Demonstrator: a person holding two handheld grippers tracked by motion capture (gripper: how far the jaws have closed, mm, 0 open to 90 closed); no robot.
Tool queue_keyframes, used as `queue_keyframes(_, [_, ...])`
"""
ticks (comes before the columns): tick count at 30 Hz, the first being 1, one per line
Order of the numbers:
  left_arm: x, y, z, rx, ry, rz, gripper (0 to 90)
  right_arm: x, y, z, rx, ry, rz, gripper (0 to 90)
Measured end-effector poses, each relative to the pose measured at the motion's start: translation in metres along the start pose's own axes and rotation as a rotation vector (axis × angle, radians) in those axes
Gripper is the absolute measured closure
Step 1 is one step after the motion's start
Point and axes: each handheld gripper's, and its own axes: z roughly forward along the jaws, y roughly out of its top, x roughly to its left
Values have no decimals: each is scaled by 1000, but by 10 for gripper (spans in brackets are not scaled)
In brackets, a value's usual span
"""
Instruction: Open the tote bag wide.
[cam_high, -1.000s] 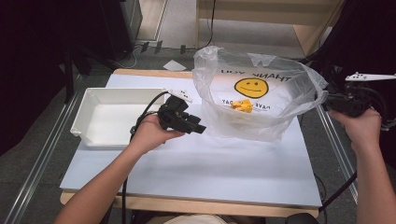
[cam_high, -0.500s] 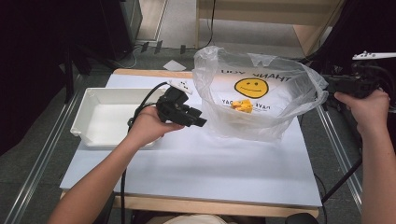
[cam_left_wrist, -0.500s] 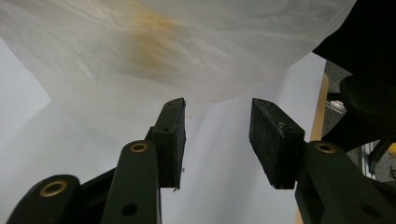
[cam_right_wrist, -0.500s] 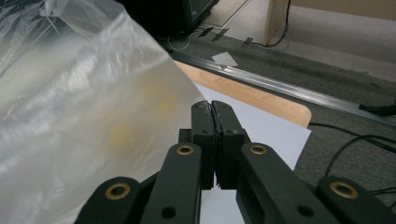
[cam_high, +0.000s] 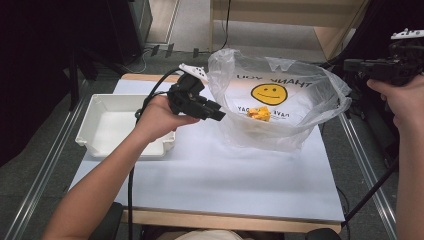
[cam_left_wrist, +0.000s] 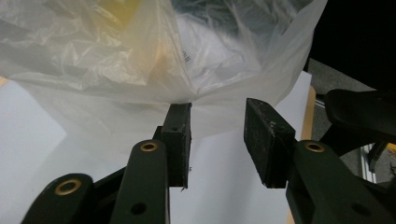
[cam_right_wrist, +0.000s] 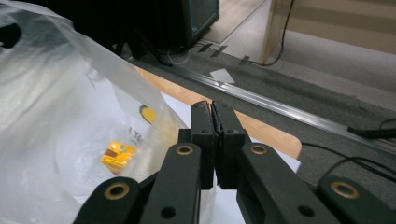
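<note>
A clear plastic bag (cam_high: 300, 85) with a yellow smiley face stands open on the white table top (cam_high: 225, 185); a small orange item (cam_high: 259, 113) lies inside it. My left gripper (cam_high: 220, 114) hovers at the bag's left side. In the left gripper view its jaws (cam_left_wrist: 217, 121) have just been closing, but a gap remains, and the bag's (cam_left_wrist: 116, 70) lower fold only touches the left pad's tip. My right gripper (cam_high: 352, 65) is raised above the bag's right rim. Its pads (cam_right_wrist: 215, 116) are pressed together, with the bag (cam_right_wrist: 56, 116) and the orange item (cam_right_wrist: 116, 156) to their left.
An empty white tray (cam_high: 125, 147) sits on the table's left part, under my left forearm. Metal rails run along both sides of the table. A wooden shelf unit (cam_high: 280, 15) and cables stand on the floor beyond the far edge.
Both hands have risen. The left gripper has come closer to the bag's left side, and the right gripper has lifted above the bag's right rim. The bag has stayed in place.
</note>
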Motion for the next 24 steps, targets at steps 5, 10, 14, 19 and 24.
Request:
queue_keyframes(5, [-1,21,-5,-5,8,10,671,15,13,0,5,24,-39,892])
queue_keyframes(10, [-3,39,-11,-17,12,32,709,30,23,2,19,35,-71,892])
queue_keyframes(14, [-3,52,-13,-21,20,37,742,37,26,3,31,42,-91,893])
queue_keyframes(19, [3,70,-9,-17,31,38,789,44,30,9,27,80,-93,894])
queue_keyframes(24, [8,83,-2,-5,50,43,859,52,32,19,48,89,-117,895])
